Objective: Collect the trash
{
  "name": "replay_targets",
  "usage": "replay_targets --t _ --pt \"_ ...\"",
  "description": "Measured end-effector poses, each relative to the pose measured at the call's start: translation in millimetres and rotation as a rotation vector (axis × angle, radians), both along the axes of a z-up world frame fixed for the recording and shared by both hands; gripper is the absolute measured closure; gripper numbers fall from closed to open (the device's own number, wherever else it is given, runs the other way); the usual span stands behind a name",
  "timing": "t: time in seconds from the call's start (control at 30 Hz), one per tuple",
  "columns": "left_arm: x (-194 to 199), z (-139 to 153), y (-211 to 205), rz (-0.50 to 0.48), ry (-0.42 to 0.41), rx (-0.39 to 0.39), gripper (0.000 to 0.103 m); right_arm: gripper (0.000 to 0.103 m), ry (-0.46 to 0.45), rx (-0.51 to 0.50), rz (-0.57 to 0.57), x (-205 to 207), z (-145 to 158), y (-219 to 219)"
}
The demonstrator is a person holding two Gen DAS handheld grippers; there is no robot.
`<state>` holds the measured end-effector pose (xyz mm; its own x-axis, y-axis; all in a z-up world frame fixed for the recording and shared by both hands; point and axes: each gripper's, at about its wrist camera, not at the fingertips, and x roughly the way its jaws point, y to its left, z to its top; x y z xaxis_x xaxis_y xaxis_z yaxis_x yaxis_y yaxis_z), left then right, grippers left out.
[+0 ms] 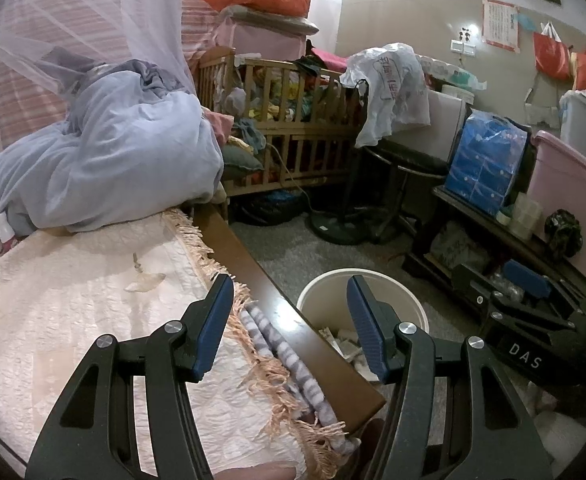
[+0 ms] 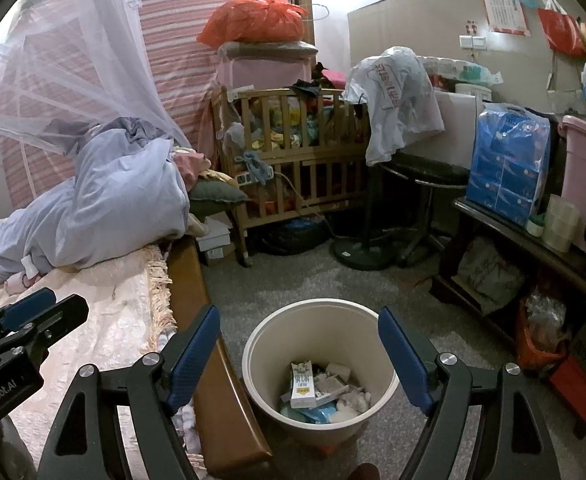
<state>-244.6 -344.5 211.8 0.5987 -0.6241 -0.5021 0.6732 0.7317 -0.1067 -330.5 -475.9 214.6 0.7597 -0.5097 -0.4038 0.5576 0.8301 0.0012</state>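
A cream waste bin [image 2: 261, 344] stands on the grey carpet beside the bed's wooden side rail. It holds cartons, wrappers and tissue [image 2: 317, 392]. My right gripper [image 2: 299, 344] is open and empty, held above the bin with the bin between its fingers. My left gripper [image 1: 289, 308] is open and empty, above the bed's edge, with the bin [image 1: 313, 300] partly hidden behind the rail and its right finger. The right gripper also shows in the left wrist view [image 1: 533, 300], and the left gripper in the right wrist view [image 2: 29, 320].
The bed [image 1: 73, 312] has a pale pink quilt with a fringe and a heap of blue bedding [image 1: 113, 152]. A wooden crib [image 2: 293, 152], a stool [image 2: 425, 176], a fan base [image 2: 357, 252] and a low dark shelf [image 2: 533, 240] with boxes ring the carpet.
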Motion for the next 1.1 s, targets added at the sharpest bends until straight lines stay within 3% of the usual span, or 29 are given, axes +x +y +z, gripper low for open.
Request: replay_targets --t 0.9,1.1 --pt "0.9 -7.2 -3.7 -0.023 0.011 0.004 0.045 0.023 0.008 0.006 0.0 -0.8 -4.9 -2.6" --pt "8.2 -14.9 3.9 -0.028 0.045 0.008 0.045 0.022 0.017 0.008 0.004 1.5 -10.4 -3.3"
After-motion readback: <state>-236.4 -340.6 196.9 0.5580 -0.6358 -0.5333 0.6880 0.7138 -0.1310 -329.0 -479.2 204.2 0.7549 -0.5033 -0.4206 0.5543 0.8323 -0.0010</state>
